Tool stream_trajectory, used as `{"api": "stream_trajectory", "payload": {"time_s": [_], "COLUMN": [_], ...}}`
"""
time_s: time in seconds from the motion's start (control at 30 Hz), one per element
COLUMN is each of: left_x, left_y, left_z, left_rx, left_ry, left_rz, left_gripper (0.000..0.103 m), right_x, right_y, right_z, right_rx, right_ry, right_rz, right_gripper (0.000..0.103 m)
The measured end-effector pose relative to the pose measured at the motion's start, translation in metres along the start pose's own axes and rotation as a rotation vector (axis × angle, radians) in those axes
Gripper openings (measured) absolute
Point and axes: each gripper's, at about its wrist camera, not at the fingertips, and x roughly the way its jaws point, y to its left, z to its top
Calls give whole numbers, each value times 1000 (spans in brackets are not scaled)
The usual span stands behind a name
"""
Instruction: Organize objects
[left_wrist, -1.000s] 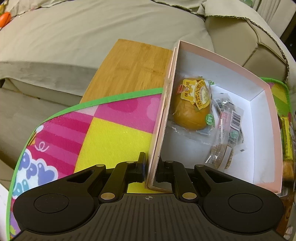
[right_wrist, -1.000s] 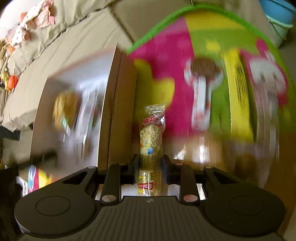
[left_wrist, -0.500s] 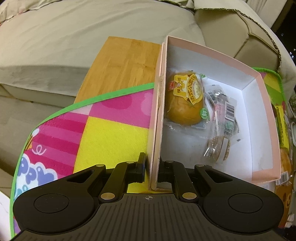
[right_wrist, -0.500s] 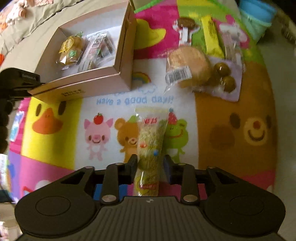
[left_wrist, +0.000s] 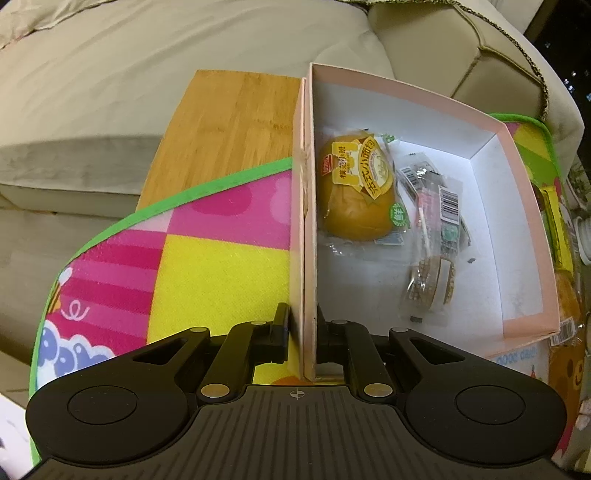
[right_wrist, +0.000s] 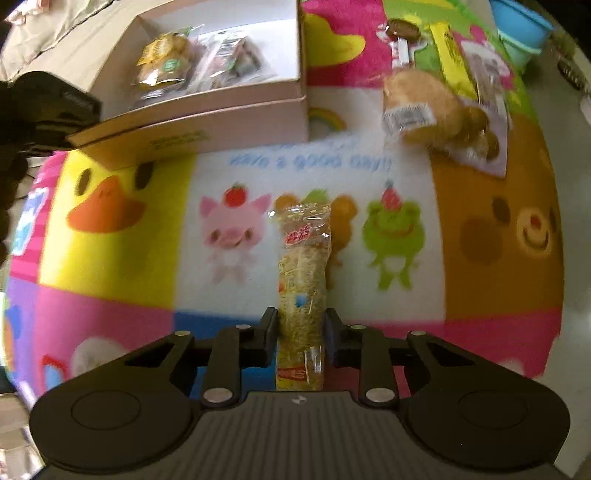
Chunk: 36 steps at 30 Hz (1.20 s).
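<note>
The left gripper (left_wrist: 302, 325) is clamped on the near wall of the pink box (left_wrist: 524, 184), one finger outside, one inside. Inside the box, a wrapped bun (left_wrist: 356, 192) lies against that gripped wall, with small clear packets (left_wrist: 436, 221) beside it; the box's far side is bare white floor. The right gripper (right_wrist: 301, 330) pinches a long snack bar packet (right_wrist: 303, 280), held over the cartoon play mat (right_wrist: 122, 258), well apart from the box's front edge. Right of the box, more wrapped snacks (right_wrist: 432, 110) lie loose on the mat.
</note>
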Motion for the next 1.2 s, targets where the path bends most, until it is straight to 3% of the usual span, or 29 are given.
{"api": "stream_trajectory", "payload": {"time_s": [0.1, 0.23, 0.4, 0.57, 0.6, 0.73, 1.07, 1.13, 1.2], "left_x": [0, 0, 1, 1, 1, 1, 0, 0, 0], "left_y": [0, 0, -1, -1, -1, 3, 8, 9, 9], "left_z": [0, 1, 2, 3, 3, 4, 4, 4, 4], "left_rx": [-1, 4, 16, 31, 33, 34, 26, 25, 24], "left_ry": [3, 9, 14, 17, 18, 20, 16, 16, 14], "left_rz": [-6, -17, -24, -34, -36, -44, -64, -68, -69], "left_gripper": [13, 14, 14, 15, 15, 16, 17, 17, 17], "right_x": [-24, -69, -129, -160, -163, -168, -128, -121, -115], "right_y": [0, 3, 19, 40, 44, 58, 93, 95, 92], "right_z": [-4, 2, 35, 76, 83, 106, 137, 141, 141], "right_rx": [57, 122, 97, 49, -5, -16, -44, -52, -46], "right_ry": [5, -56, -227, -376, -400, -465, -454, -452, -454], "right_rz": [36, 69, 89, 110, 127, 143, 204, 217, 215], "right_gripper": [25, 25, 25, 25, 25, 25, 25, 30, 43]}}
